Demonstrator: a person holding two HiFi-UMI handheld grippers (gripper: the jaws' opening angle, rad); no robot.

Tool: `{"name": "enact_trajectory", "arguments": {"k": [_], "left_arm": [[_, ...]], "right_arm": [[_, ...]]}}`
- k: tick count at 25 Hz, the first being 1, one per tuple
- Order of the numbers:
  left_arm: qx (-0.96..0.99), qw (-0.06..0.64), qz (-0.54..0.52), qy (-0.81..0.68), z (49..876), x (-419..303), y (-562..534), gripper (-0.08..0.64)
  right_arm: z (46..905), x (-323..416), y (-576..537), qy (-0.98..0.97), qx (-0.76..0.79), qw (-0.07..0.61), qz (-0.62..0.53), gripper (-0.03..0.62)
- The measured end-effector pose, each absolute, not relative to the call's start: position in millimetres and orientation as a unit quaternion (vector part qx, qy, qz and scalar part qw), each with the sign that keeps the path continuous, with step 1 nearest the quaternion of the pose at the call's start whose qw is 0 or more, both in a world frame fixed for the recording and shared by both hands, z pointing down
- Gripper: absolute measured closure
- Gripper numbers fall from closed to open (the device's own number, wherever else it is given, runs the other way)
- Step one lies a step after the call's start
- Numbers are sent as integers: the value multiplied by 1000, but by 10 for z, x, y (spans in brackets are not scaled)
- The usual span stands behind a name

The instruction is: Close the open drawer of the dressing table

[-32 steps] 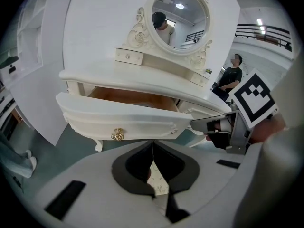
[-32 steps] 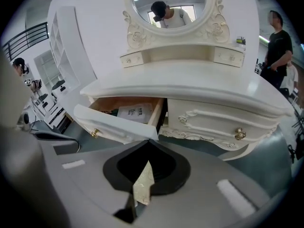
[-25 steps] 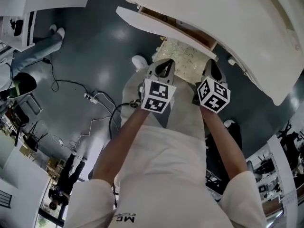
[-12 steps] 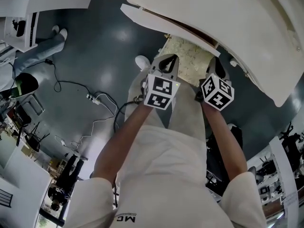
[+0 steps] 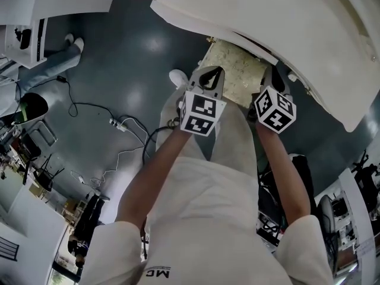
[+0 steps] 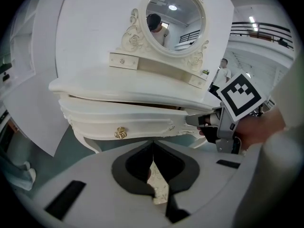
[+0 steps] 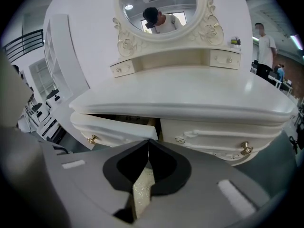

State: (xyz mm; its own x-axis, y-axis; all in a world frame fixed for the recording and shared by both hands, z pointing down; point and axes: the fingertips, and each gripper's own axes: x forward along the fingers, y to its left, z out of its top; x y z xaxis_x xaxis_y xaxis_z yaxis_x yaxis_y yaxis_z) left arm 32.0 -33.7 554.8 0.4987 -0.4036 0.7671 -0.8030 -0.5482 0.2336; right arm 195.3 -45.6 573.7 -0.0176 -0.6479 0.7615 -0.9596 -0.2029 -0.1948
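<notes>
The white dressing table [image 5: 297, 16] fills the top of the head view. Its left drawer [image 6: 118, 120], with a brass knob [image 6: 121, 133], stands slightly out, leaving a dark gap under the tabletop. The right gripper view shows the drawer [image 7: 111, 128] beside the shut right drawer [image 7: 213, 136]. My right gripper [image 7: 148, 142] is shut and empty. In the left gripper view the right gripper [image 6: 194, 121] rests its tip against the drawer front's right end. My left gripper [image 6: 153, 148] is shut, empty, and hangs just short of the drawer front.
A round mirror [image 6: 173, 13] tops the table. A cream patterned surface [image 5: 234, 73] lies under the table between my grippers. Cables [image 5: 124, 126] trail over the dark floor at left. People stand at the left edge [image 5: 50, 55] and lower left [image 5: 89, 209].
The drawer has slid in under the tabletop; its wooden inside no longer shows in the head view. Both grippers have moved toward the table with it.
</notes>
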Motion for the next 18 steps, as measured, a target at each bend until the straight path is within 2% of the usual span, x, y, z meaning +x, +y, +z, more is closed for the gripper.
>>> {"name": "enact_trajectory", "arguments": {"k": [11,18], "left_arm": [[816,293,338,-366,5564,308,-398,549],[819,290,339,-360,5570,329,-385,549]], "right_arm": [[5749,2024,-604,-603,681,194,368,589],[5747,2063,-691,-602,692,162,365,589]]}}
